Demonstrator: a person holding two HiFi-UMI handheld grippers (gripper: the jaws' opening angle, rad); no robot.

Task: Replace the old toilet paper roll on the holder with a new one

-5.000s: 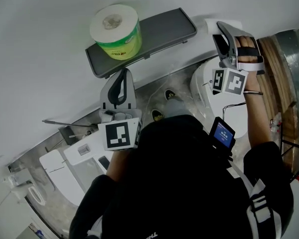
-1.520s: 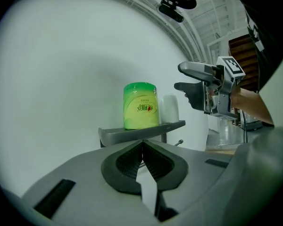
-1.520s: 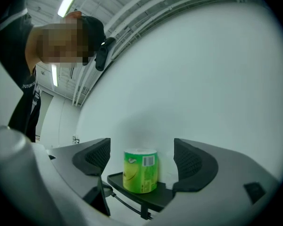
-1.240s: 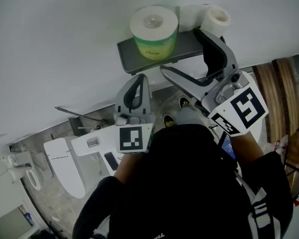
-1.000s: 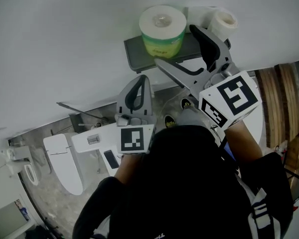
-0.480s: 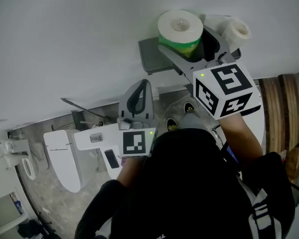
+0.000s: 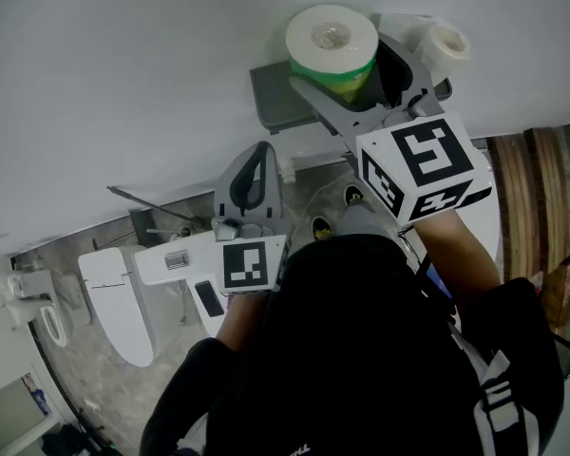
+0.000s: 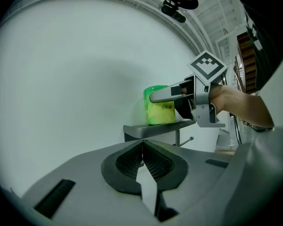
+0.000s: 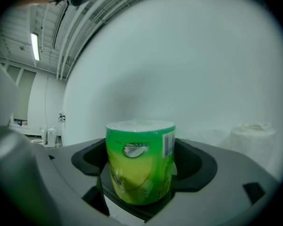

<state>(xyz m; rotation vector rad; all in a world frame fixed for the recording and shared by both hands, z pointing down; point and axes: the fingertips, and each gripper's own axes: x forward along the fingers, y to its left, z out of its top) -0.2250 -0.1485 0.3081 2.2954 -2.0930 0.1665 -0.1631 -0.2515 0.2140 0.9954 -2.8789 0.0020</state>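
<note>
Green-wrapped roll (image 9: 140, 173) inside right tool (image 9: 144, 160), jaws spread, shelf (image 7: 271, 104) partly hidden.

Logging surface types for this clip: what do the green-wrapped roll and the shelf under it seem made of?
Green-wrapped roll: paper inside thin glossy plastic film, judging by sheen and wrinkles over the print. Shelf: dark grey, matte, flat slab, likely painted metal or plastic; can't tell which.

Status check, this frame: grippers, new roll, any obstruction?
Left gripper shut, empty. Right gripper open, straddling green-wrapped roll on shelf. White roll beside shelf, untouched. Nothing blocking.
</note>
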